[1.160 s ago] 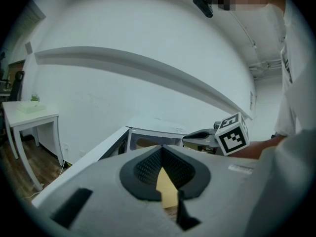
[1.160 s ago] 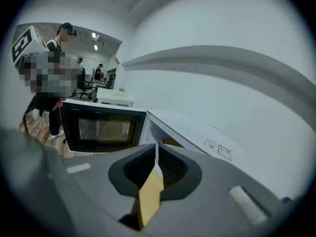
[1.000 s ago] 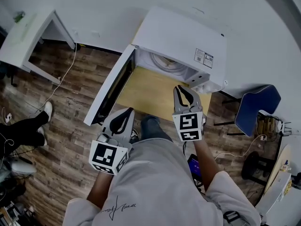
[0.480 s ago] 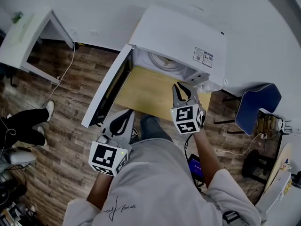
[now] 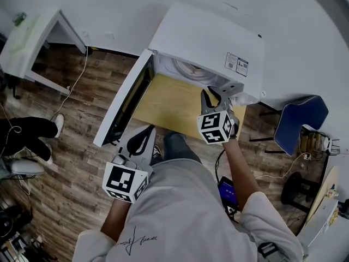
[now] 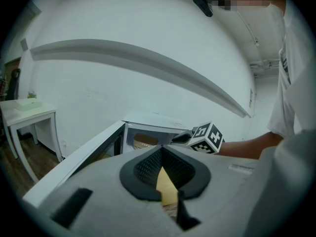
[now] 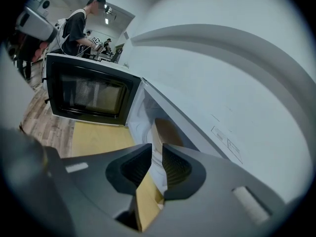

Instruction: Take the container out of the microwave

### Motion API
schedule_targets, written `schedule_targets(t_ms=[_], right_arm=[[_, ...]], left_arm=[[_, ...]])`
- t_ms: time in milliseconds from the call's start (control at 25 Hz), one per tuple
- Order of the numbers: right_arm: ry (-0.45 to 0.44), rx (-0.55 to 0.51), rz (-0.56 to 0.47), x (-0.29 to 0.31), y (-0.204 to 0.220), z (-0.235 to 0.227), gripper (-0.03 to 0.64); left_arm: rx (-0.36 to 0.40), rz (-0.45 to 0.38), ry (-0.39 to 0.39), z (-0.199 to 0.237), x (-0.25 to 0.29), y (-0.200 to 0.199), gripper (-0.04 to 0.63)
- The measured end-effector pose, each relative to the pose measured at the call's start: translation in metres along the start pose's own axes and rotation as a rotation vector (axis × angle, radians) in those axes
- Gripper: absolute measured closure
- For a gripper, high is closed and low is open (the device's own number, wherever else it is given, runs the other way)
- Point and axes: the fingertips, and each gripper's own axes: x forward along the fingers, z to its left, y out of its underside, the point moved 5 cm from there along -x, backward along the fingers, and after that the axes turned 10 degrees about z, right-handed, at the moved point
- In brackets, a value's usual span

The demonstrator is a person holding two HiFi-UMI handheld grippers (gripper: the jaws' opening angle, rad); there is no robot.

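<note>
The white microwave point(image 5: 207, 42) stands on a yellow wooden table point(image 5: 169, 100) with its door point(image 5: 124, 102) swung open to the left. Inside it sits a round container with a tan lid point(image 7: 167, 131), which the left gripper view also shows point(image 6: 144, 141). My right gripper point(image 5: 216, 94) is at the right side of the microwave's opening and points in. Its jaws have just been opening and stand slightly apart point(image 7: 157, 149), with nothing between them and the container beyond the tips. My left gripper point(image 5: 147, 131) hangs back at the table's near edge, its tips point(image 6: 162, 148) together and empty.
A white side table point(image 5: 24, 37) stands at the far left and a blue chair point(image 5: 300, 124) at the right. Another person's legs point(image 5: 27, 132) are on the wood floor at the left, near a cable. The open door blocks the left side of the table.
My right gripper has moved forward and down to the microwave's opening, and its jaws have parted. The left gripper has stayed put. The legs at the left have shifted further left.
</note>
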Motion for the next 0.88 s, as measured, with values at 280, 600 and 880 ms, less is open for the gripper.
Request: schedule_targets(t_ms=[280, 600, 880], right_arm=[[0.019, -0.029, 0.018, 0.019, 0.001, -0.007, 0.514], [0.044, -0.116, 0.057, 0.051, 0.0, -0.005, 0.489], [0.036, -0.187, 0.09, 0.077, -0.001, 0.004, 0.454]], left_arm=[[-0.005, 0.013, -0.008, 0.0, 0.004, 0.001, 0.598], [-0.014, 0.023, -0.017, 0.0, 0.011, 0.002, 0.598], [-0.017, 0.026, -0.024, -0.001, 0.015, 0.001, 0.598]])
